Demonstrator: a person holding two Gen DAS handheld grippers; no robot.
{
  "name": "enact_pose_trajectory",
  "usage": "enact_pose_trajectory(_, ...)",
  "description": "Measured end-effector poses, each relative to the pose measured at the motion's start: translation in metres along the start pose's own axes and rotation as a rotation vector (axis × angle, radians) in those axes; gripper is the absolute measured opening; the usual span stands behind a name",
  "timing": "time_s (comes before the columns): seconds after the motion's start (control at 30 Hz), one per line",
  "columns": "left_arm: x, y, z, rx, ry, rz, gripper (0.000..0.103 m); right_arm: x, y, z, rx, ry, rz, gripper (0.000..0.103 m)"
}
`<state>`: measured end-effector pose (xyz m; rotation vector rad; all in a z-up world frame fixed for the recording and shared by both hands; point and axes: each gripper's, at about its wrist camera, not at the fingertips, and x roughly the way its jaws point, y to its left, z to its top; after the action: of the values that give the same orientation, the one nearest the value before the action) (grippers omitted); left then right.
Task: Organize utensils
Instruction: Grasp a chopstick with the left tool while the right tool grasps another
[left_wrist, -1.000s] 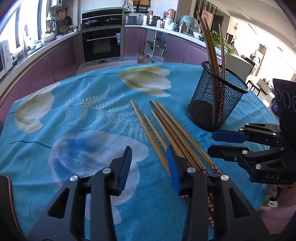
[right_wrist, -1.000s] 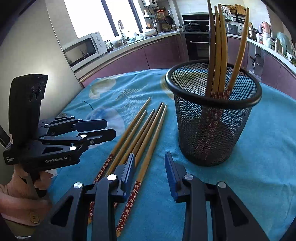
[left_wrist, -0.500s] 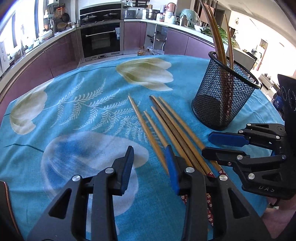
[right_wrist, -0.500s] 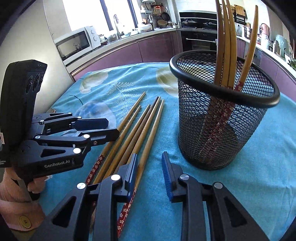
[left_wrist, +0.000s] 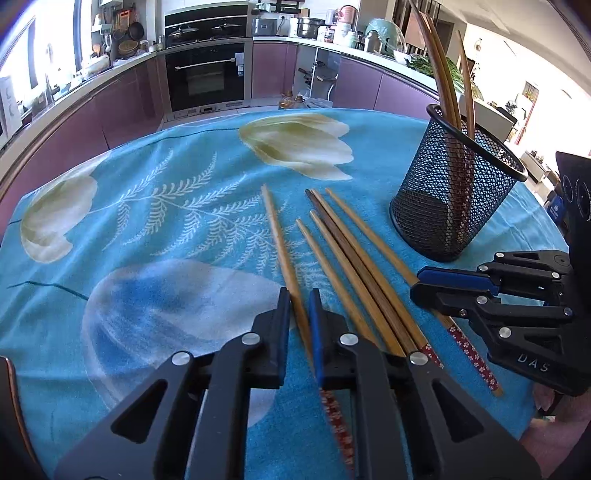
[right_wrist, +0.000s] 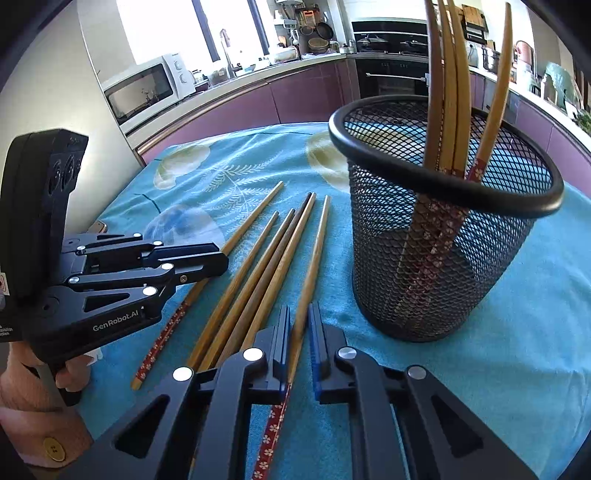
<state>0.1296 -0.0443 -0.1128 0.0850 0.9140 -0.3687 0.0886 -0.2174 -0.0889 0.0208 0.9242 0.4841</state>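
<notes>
Several wooden chopsticks (left_wrist: 354, 266) (right_wrist: 258, 273) with red flowered ends lie side by side on the blue cloth. My left gripper (left_wrist: 298, 295) has its jaws closing, with the pads pressing on the leftmost chopstick (left_wrist: 275, 229). My right gripper (right_wrist: 298, 310) is closing too, with its pads on the rightmost chopstick (right_wrist: 317, 240), the one nearest the holder. Each gripper shows in the other's view, low over the cloth: the right gripper (left_wrist: 419, 286) and the left gripper (right_wrist: 221, 260). A black mesh holder (left_wrist: 454, 206) (right_wrist: 436, 258) stands upright with several chopsticks (right_wrist: 448, 74) in it.
The flowered blue tablecloth (left_wrist: 166, 221) covers a round table, whose edge lies close behind both grippers. A person's hand (right_wrist: 22, 391) in a pink sleeve holds the left gripper. Kitchen counters, an oven and a microwave stand far behind.
Both grippers' jaws have gone from wide apart to closed, each on one outer chopstick of the row. Neither hand has shifted noticeably, and the holder stays put.
</notes>
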Motion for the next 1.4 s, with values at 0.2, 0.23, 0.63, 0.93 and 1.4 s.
enact_pose_trajectory(0.2,-0.007,0.003,-0.007,-0.03,-0.011,-0.007,0.008,-0.011,-0.004,-0.001,0.025,-0.031,0.023,0.006)
enact_pose_trajectory(0.23,-0.009,0.003,-0.008,-0.029,-0.013,-0.011,0.008,-0.014,-0.003,-0.001,0.021,-0.036,0.034,0.006)
enact_pose_trajectory(0.63,-0.014,-0.013,-0.021,0.056,0.019,-0.041,0.008,-0.006,0.011,-0.002,-0.051,0.029,0.048,0.006)
enact_pose_trajectory(0.93,-0.002,-0.007,-0.007,0.066,0.027,-0.064,0.013,0.003,0.009,0.004,-0.052,0.035,0.026,0.008)
enact_pose_trajectory(1.4,-0.043,-0.013,0.009,0.048,-0.083,-0.121,0.007,-0.057,0.007,0.013,-0.071,-0.123,0.06,0.006)
